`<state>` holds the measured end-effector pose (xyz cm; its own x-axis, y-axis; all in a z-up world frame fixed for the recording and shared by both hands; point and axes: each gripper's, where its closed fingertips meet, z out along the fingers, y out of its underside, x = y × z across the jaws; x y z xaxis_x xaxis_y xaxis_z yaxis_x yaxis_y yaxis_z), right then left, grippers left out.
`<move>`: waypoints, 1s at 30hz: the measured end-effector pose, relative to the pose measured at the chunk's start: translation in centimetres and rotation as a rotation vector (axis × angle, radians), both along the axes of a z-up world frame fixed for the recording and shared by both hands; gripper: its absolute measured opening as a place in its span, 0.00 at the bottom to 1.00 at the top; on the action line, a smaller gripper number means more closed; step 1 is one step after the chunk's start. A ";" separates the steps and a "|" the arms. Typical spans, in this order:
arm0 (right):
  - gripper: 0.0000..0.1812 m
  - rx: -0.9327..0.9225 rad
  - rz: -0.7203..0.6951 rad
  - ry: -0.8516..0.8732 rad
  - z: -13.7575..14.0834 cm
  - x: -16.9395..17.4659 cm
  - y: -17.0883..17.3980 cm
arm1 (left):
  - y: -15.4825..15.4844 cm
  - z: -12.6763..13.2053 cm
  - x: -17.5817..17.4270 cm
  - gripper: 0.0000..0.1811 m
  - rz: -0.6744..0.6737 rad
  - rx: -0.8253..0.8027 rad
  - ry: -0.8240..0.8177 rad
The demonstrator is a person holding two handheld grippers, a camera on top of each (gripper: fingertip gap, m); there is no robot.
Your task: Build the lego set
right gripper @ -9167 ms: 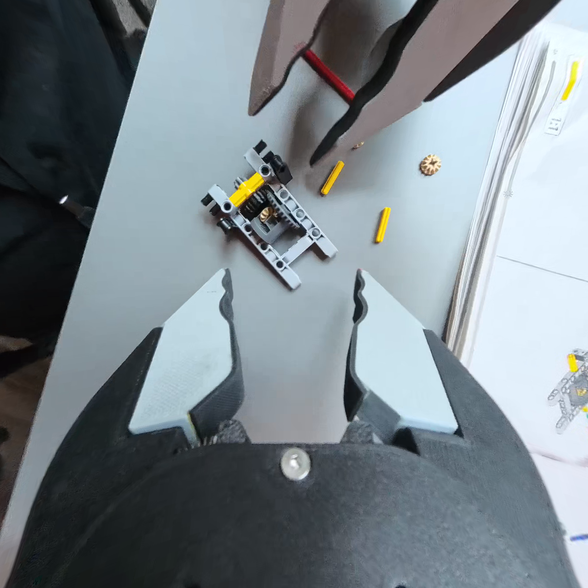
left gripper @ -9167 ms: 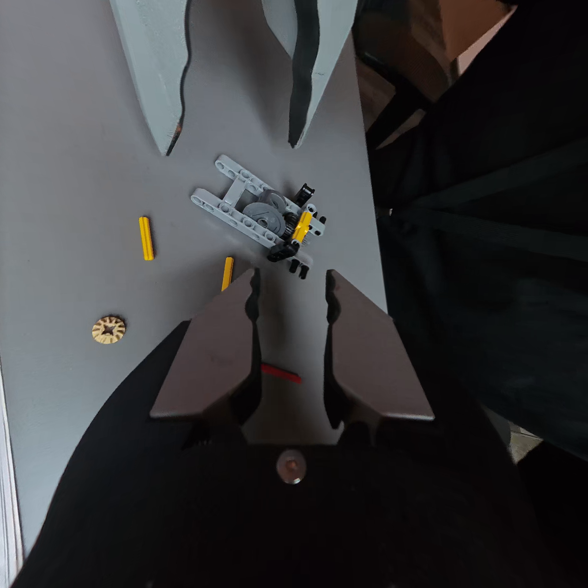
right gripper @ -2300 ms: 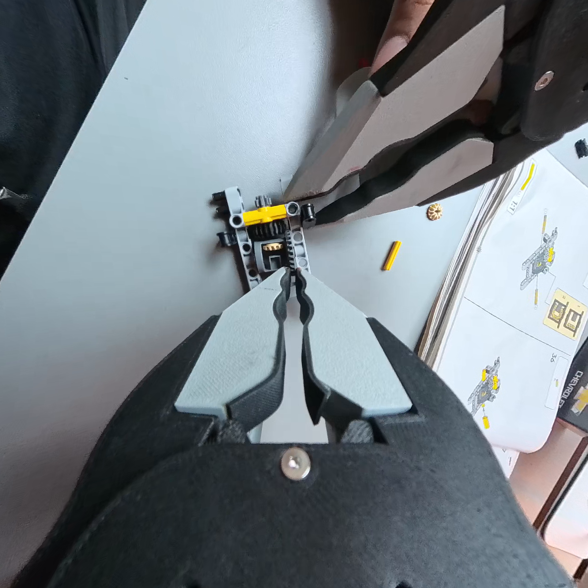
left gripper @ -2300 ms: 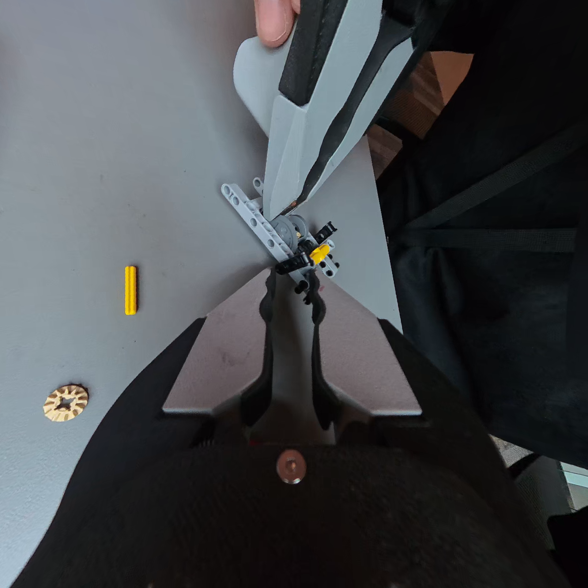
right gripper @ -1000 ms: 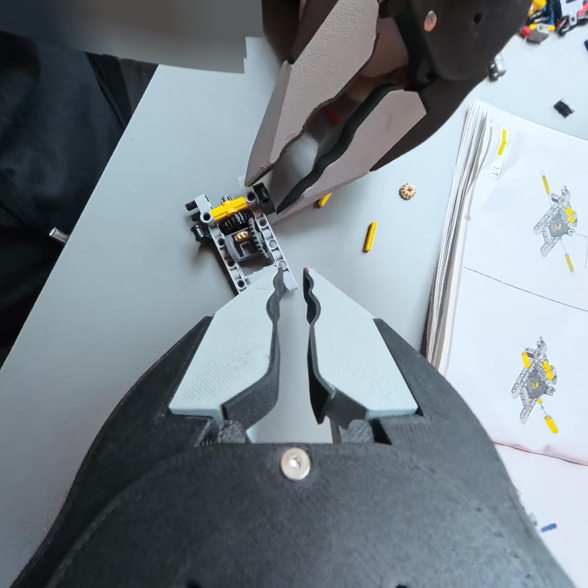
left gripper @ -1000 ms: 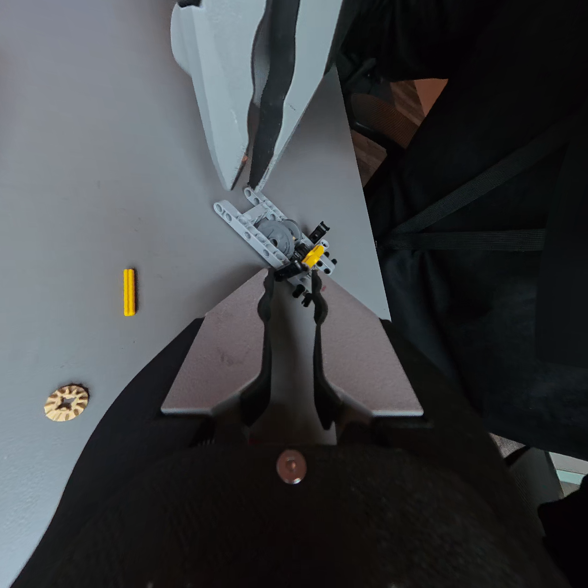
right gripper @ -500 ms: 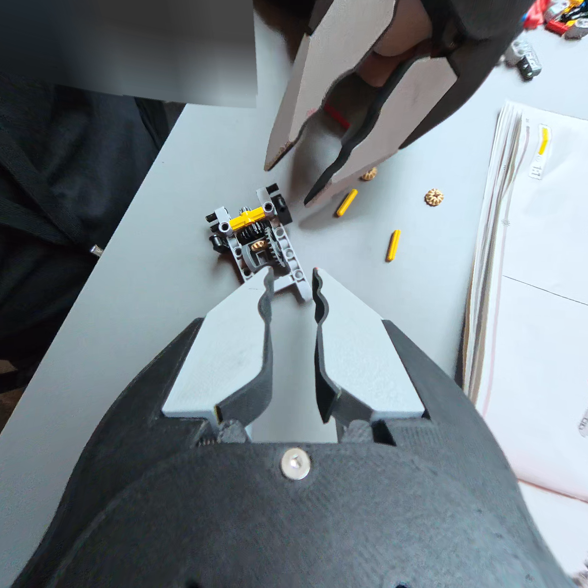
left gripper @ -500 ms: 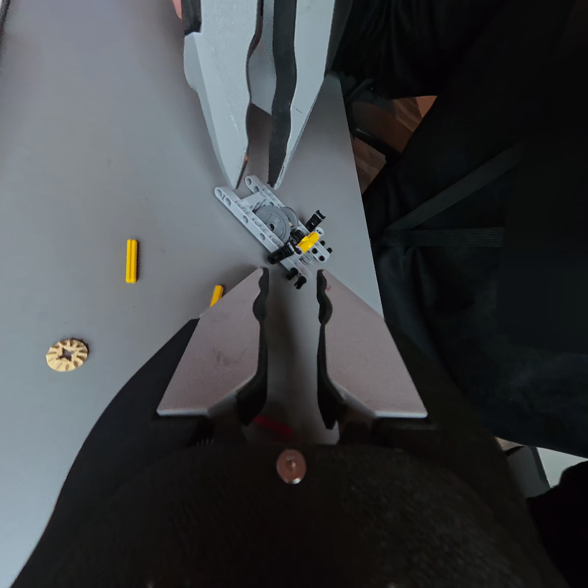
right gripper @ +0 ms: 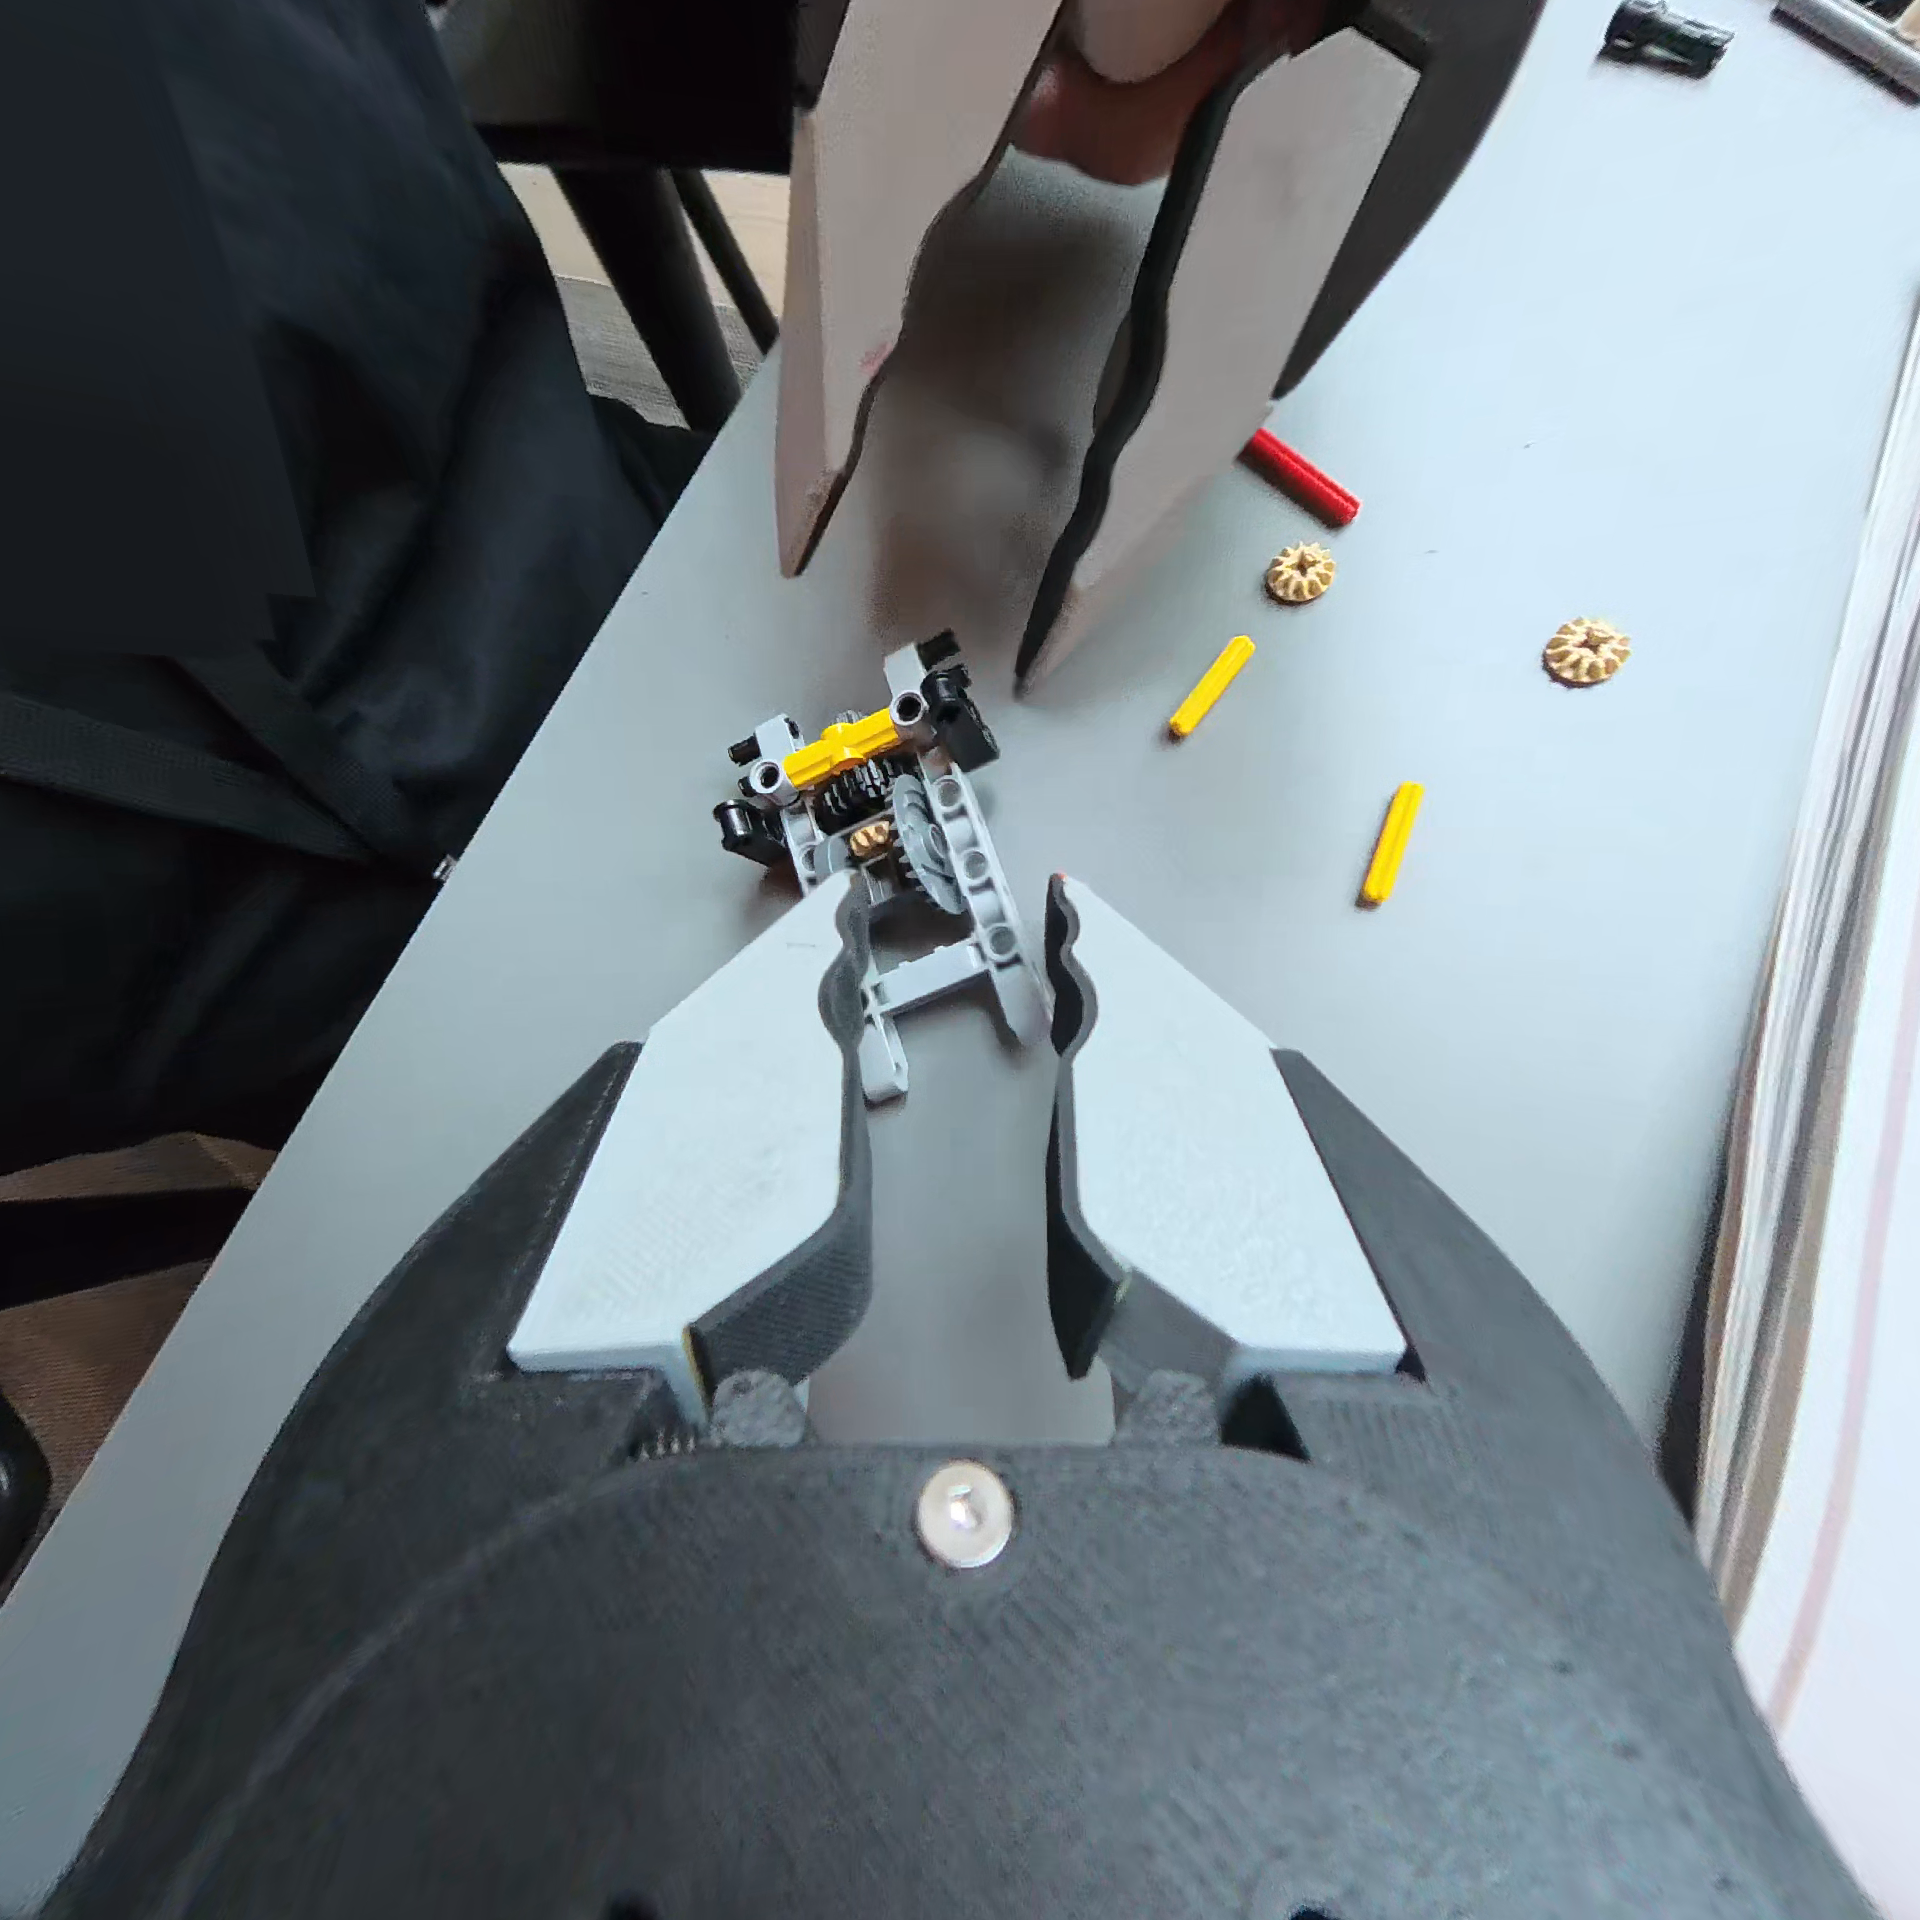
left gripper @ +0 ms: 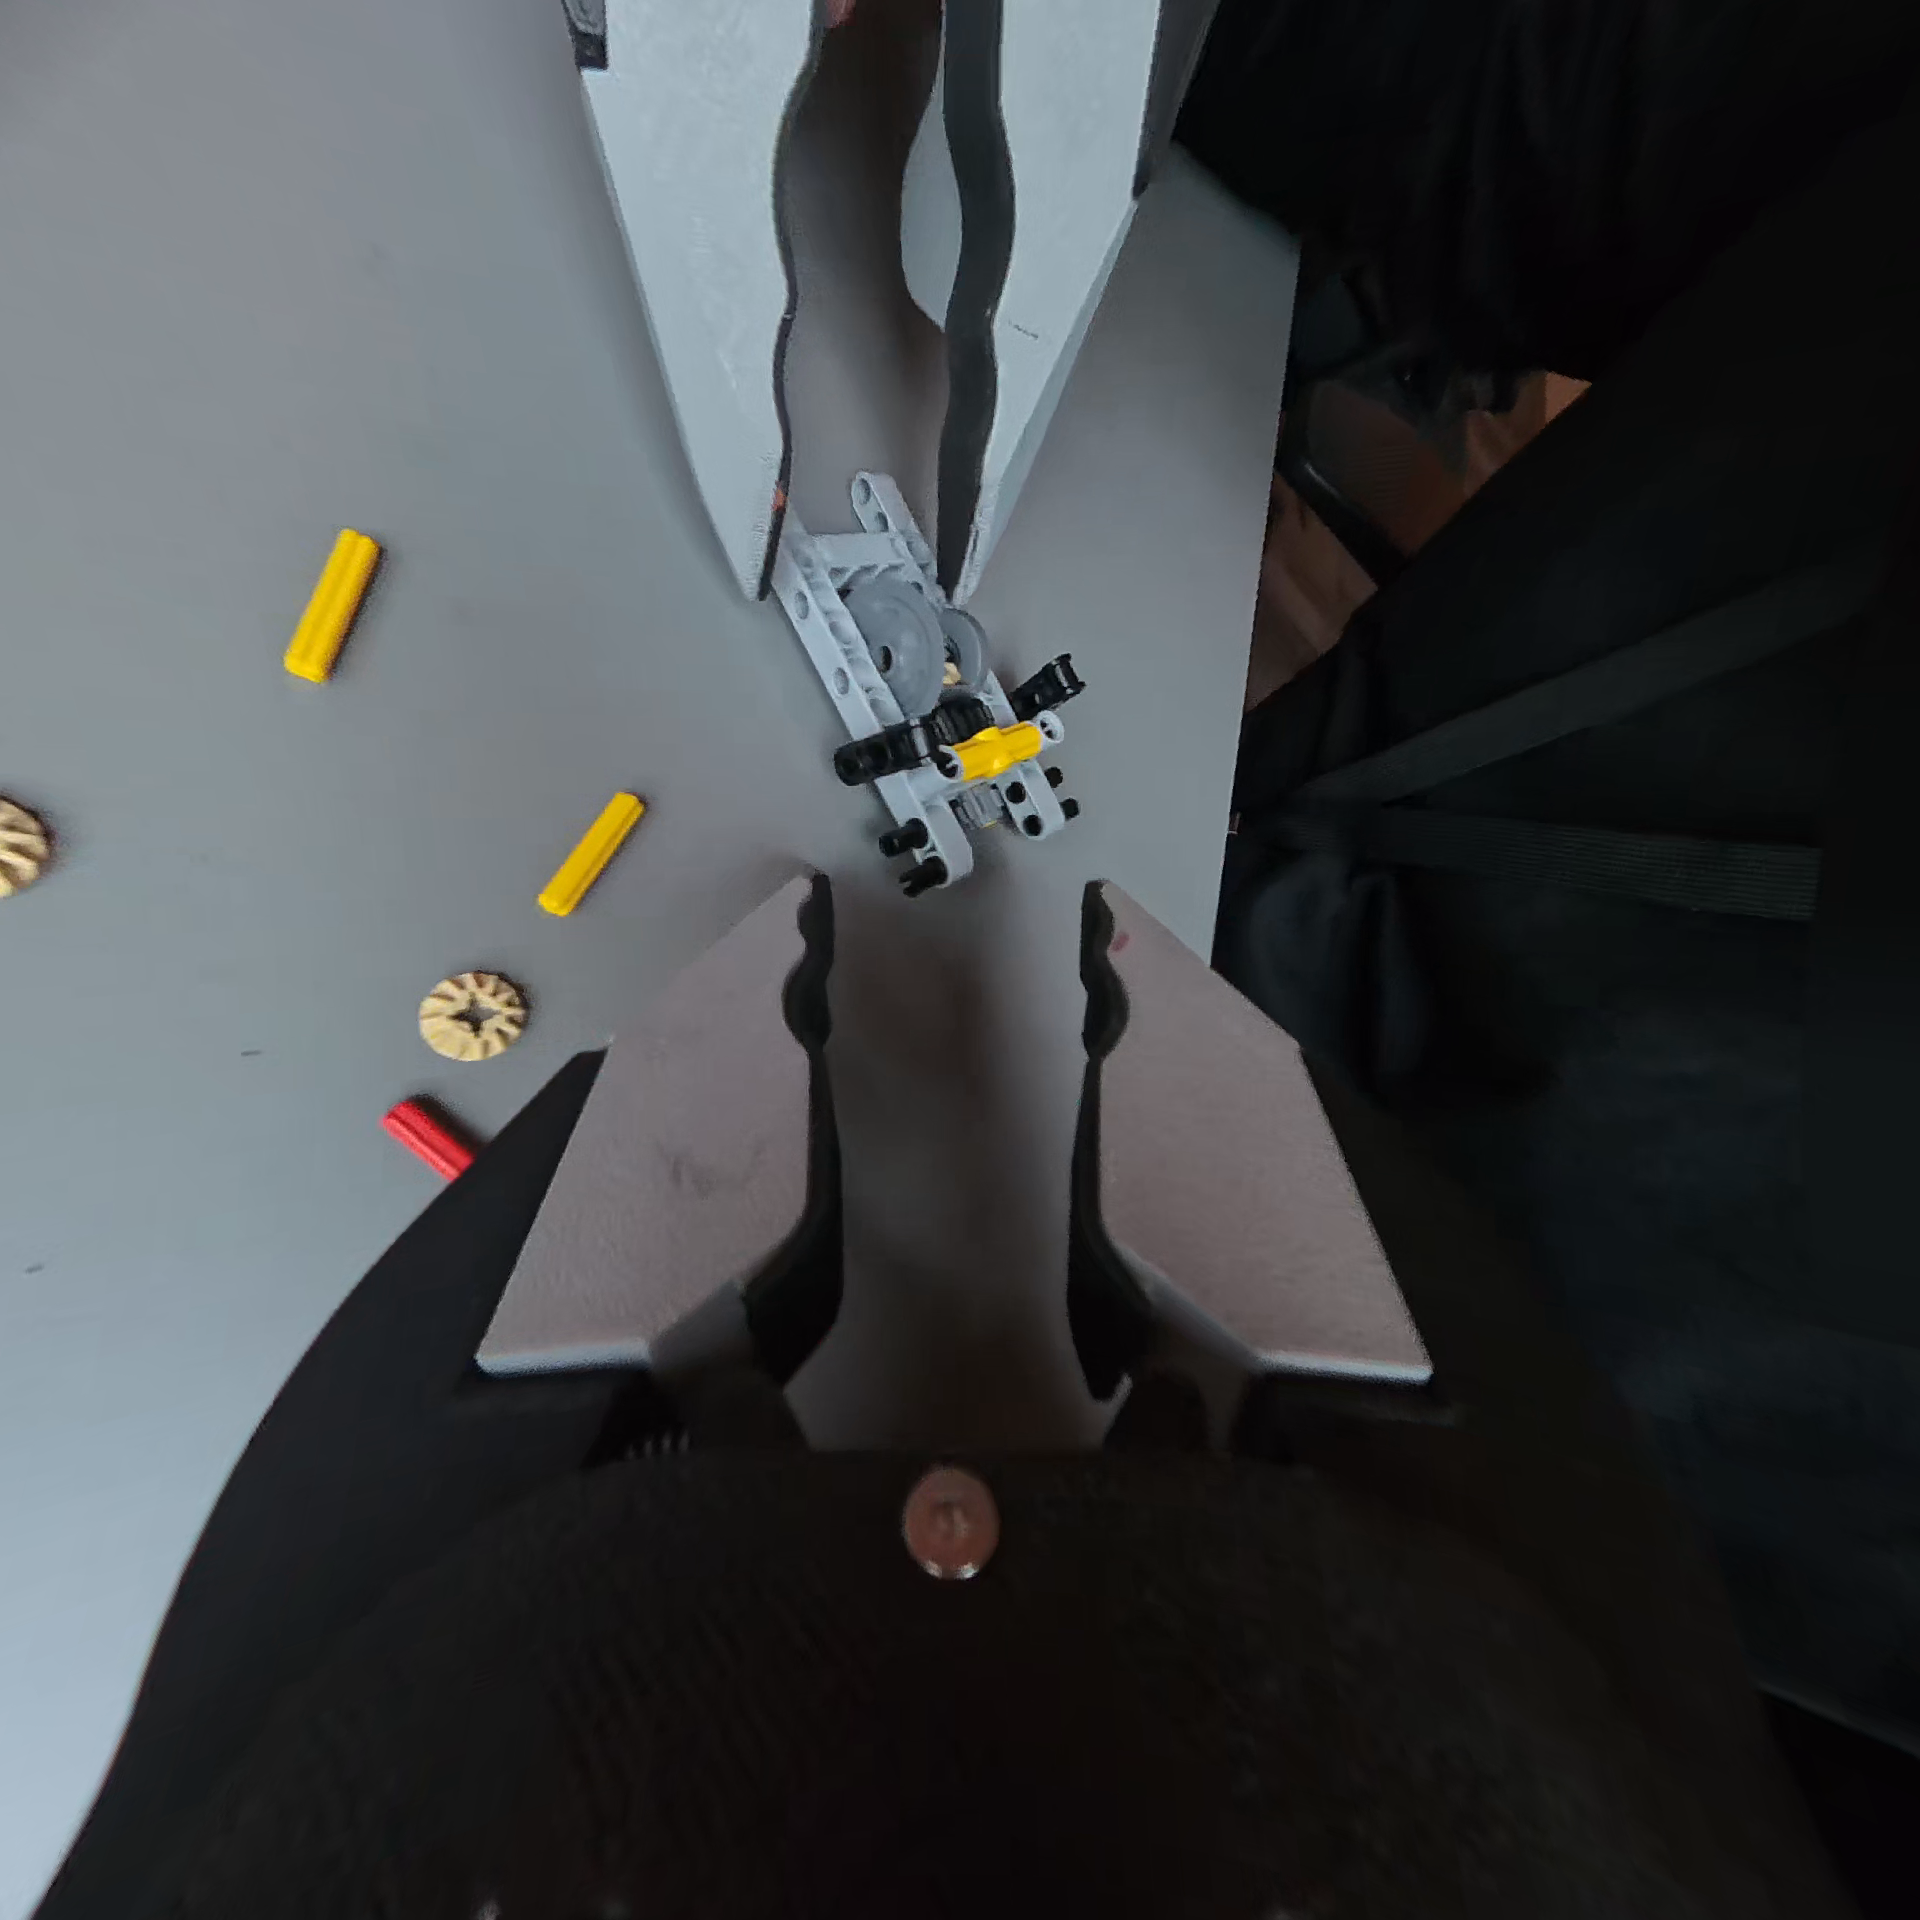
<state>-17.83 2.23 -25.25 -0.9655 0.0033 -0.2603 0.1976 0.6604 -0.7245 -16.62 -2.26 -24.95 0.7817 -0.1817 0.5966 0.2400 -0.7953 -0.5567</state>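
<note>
Right wrist view: your parted right gripper (right gripper: 951, 935) straddles the frame (right gripper: 914, 883) (near the desk (right gripper: 582, 935) edge); close squarely, left gripper (left gripper: 951, 904) gaping, empty.

We see a grey table (right gripper: 582, 935) carrying the lego assembly (right gripper: 883, 821), two yellow axles (right gripper: 1210, 686) – two tan gears (right gripper: 1301, 574), a red axle (right gripper: 1299, 473), perhaps papers at its edge

Soft, even daylight; the counter (left gripper: 312, 312) is evenly lit. Wide-angle bending at edges; motion blur smears the far claw (right gripper: 914, 623).
</note>
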 end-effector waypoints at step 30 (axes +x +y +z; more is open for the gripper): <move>0.12 -0.020 -0.034 -0.058 -0.4 0.9 -0.2 | 1.7 -0.2 -0.3 0.06 -0.064 0.055 -0.084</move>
<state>-16.93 2.05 -25.69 -0.9481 0.0305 -0.3164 0.2621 0.6383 -0.7238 -16.89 -0.56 -25.17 0.7151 -0.2636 0.6474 0.2377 -0.7793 -0.5799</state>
